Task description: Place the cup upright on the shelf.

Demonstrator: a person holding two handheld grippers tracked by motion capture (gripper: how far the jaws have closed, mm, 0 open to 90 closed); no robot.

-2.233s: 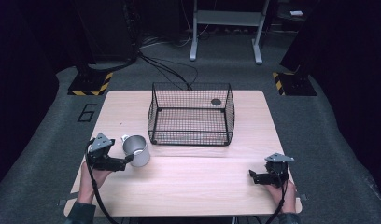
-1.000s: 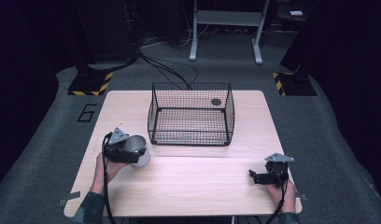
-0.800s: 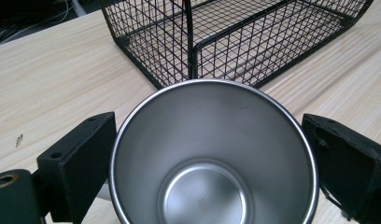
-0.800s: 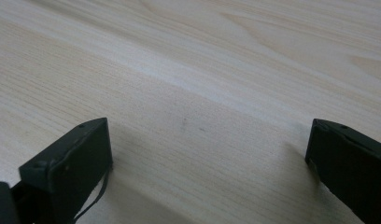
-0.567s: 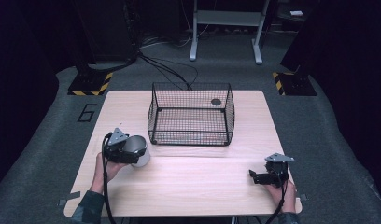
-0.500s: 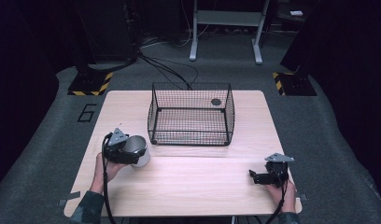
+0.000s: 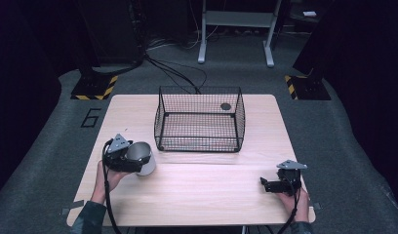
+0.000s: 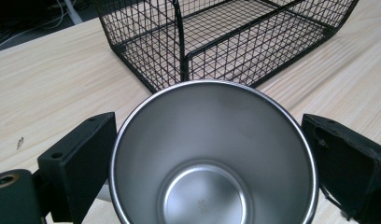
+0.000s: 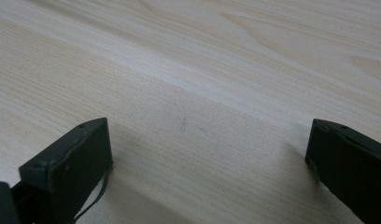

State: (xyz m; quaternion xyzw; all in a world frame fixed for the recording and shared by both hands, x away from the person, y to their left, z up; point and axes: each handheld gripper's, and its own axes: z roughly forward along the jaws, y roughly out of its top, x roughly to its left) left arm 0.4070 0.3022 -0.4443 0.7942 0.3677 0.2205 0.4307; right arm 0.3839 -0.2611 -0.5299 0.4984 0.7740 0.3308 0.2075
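the left gripper (image 7: 128,157) sits at about eight o'clock on the desk (image 7: 207,195), its jaws spread wide around a steel cup (image 7: 141,158). in the left gripper view the cup (image 8: 212,154) sits between the two jaws with its open mouth toward the camera and its shiny bottom visible inside; each jaw lies close against the cup's wall, though whether they press on it or only flank it cannot be told. the cup is just beside the near left corner of the basket (image 7: 199,119), at about seven o'clock from it, not touching it. the basket (image 8: 216,42) is black wire, open at the top, standing at the desk's centre toward twelve o'clock. the right gripper (image 7: 277,184) rests at about four o'clock on the desk, well apart from cup and basket, held in a hand (image 7: 297,201). in the right gripper view its jaws stand wide open with nothing between them but bare wood of the desk (image 9: 202,93).
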